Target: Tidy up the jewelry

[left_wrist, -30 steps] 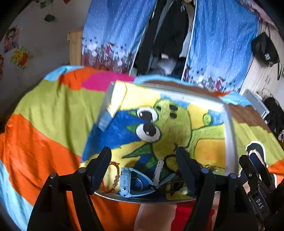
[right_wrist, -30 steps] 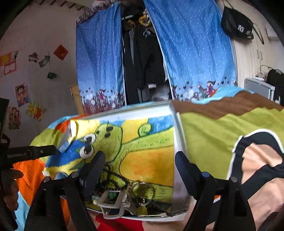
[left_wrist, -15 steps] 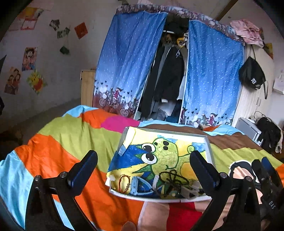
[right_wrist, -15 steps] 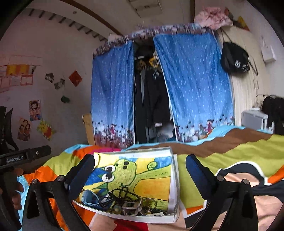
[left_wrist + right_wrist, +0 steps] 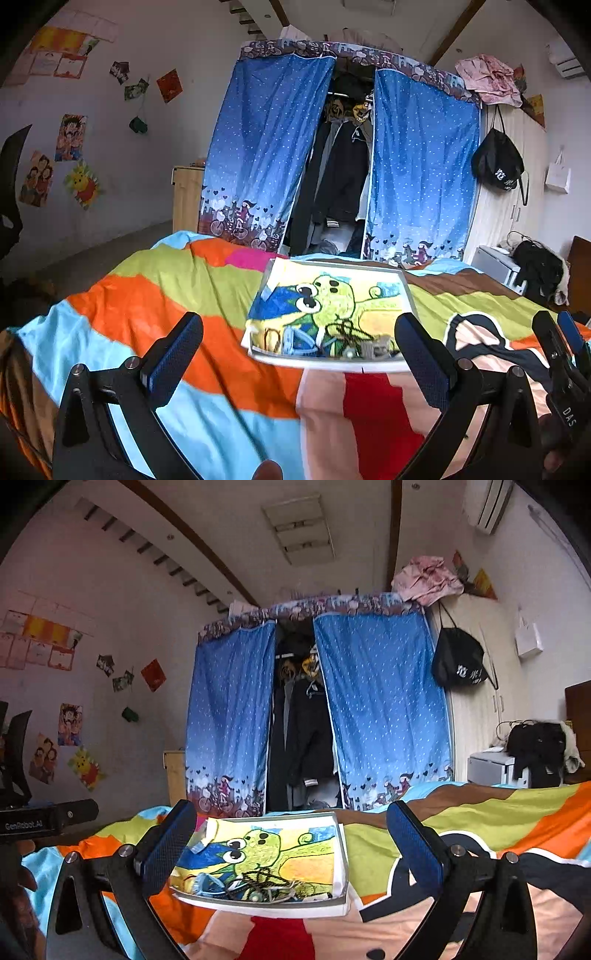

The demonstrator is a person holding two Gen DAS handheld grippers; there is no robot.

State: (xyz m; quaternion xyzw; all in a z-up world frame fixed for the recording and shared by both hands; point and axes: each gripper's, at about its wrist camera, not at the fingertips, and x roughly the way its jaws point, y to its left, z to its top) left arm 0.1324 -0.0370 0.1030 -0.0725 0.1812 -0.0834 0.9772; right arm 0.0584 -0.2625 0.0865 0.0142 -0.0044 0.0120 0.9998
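Observation:
A shallow white tray (image 5: pixel 408 295) with a green cartoon picture on its floor lies on the bed; it also shows in the right wrist view (image 5: pixel 341 864). A tangle of jewelry (image 5: pixel 347 341) lies at its near edge: dark chains, a beaded bracelet (image 5: pixel 271 338) and a blue strap (image 5: pixel 295 339). The same heap (image 5: pixel 258 884) shows in the right wrist view. My left gripper (image 5: pixel 299 354) is open and empty, held back from the tray. My right gripper (image 5: pixel 290 849) is open and empty, also short of the tray.
The bed carries a bright striped blanket (image 5: pixel 155 299). Blue curtains (image 5: pixel 266 155) and hanging clothes stand behind it. A wooden cabinet (image 5: pixel 186 197) is at the back left, a wardrobe with a black bag (image 5: pixel 496 162) at the right.
Both grippers have pulled back and up from the tray, and their fingers have spread wider. The tray now looks smaller and farther off.

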